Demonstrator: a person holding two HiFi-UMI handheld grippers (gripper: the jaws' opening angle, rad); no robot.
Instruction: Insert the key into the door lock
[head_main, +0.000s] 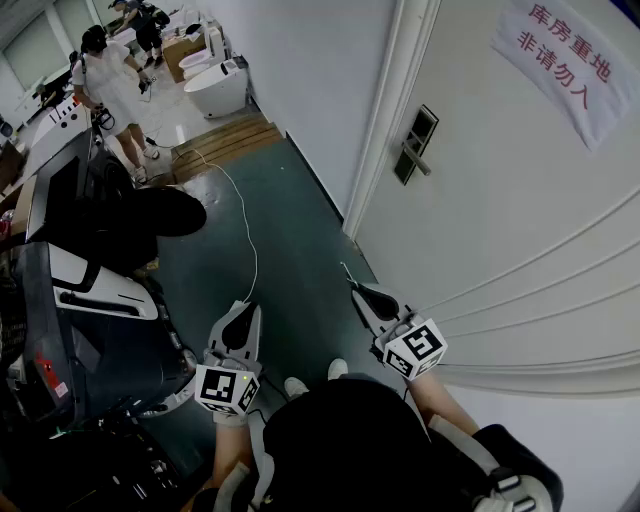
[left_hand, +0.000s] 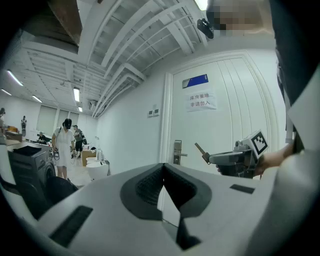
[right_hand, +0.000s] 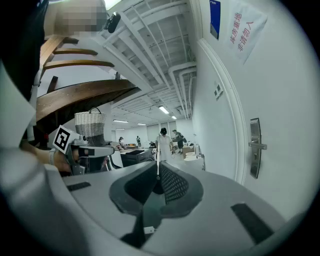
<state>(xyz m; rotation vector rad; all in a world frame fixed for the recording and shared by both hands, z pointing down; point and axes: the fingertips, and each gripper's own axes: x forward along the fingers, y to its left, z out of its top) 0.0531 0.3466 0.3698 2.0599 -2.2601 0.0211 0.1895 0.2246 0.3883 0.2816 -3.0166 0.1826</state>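
Observation:
The white door (head_main: 520, 220) fills the right side, with its metal lock plate and lever handle (head_main: 415, 145) well ahead of both grippers. My right gripper (head_main: 358, 290) is shut on a thin key (head_main: 349, 274) that points forward and up, away from the lock. In the right gripper view the key blade (right_hand: 158, 162) stands up between the shut jaws of the right gripper (right_hand: 157, 176), and the lock plate (right_hand: 255, 147) is off to the right. My left gripper (head_main: 245, 305) is shut with nothing in it. Its own view shows the lock plate (left_hand: 177, 151) beyond the left gripper (left_hand: 163, 167) and the key (left_hand: 201, 150).
Black machines (head_main: 90, 300) crowd the left. A white cable (head_main: 245, 230) runs along the dark floor. A paper sign (head_main: 565, 60) hangs on the door. A person in white (head_main: 110, 90), white toilets (head_main: 215, 85) and a wooden step (head_main: 225, 140) lie farther back.

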